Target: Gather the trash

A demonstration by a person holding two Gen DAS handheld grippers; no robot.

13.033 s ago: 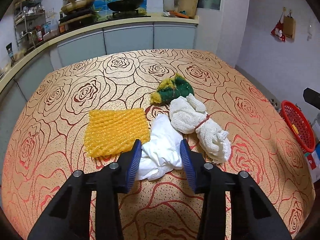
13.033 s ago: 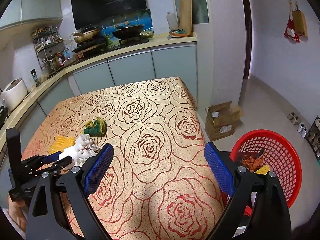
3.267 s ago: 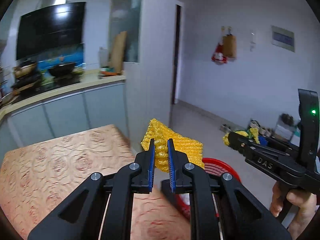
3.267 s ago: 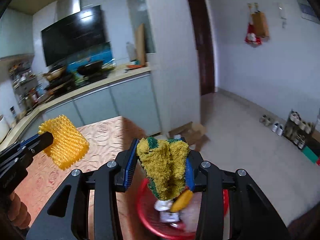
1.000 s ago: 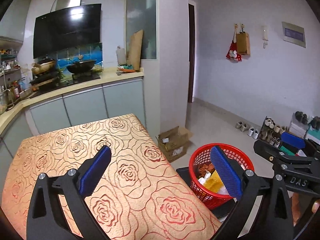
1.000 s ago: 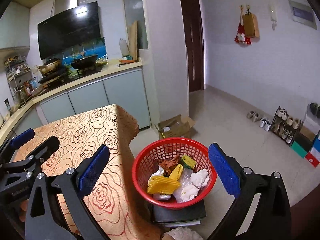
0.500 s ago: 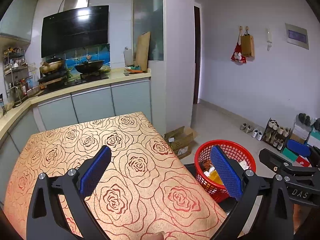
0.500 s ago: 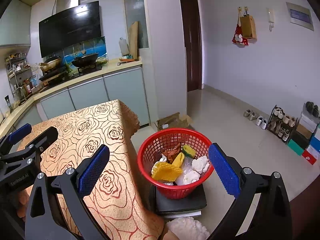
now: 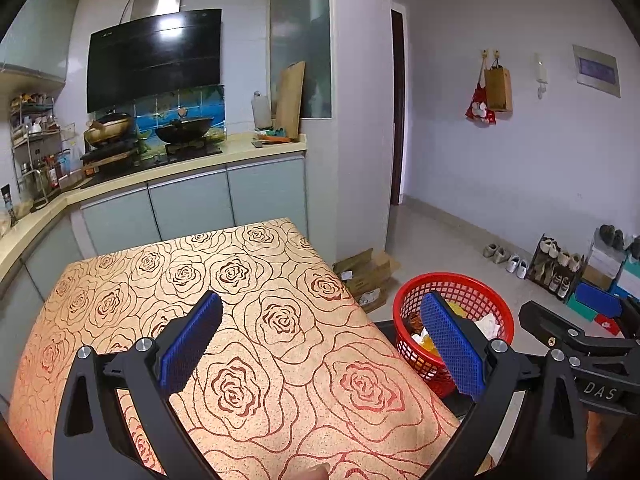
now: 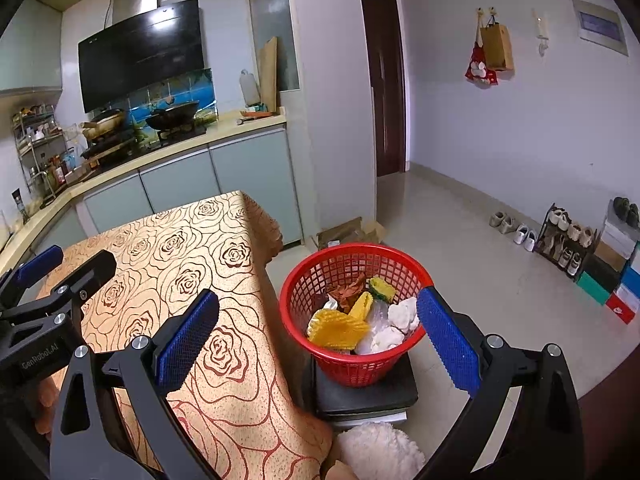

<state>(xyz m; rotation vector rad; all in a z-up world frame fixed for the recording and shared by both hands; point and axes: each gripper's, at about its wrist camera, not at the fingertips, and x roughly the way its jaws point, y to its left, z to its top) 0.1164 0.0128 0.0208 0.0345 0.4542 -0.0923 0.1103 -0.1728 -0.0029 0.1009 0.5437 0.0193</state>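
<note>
left gripper jaws wide, holding nothing, over rose-print table | right gripper jaws wide, holding nothing | red basket upright, mouth up, on floor stand beside table | trash heaped inside, yellow mesh foam lying crosswise

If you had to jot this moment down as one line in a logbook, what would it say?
left claw: open, empty | right claw: open, empty | red basket: on floor beside table, holds trash | stage: trash collected

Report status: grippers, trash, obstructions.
Left hand-held gripper open, empty. Right hand-held gripper open, empty. Trash in red basket. Nothing in the way.
</note>
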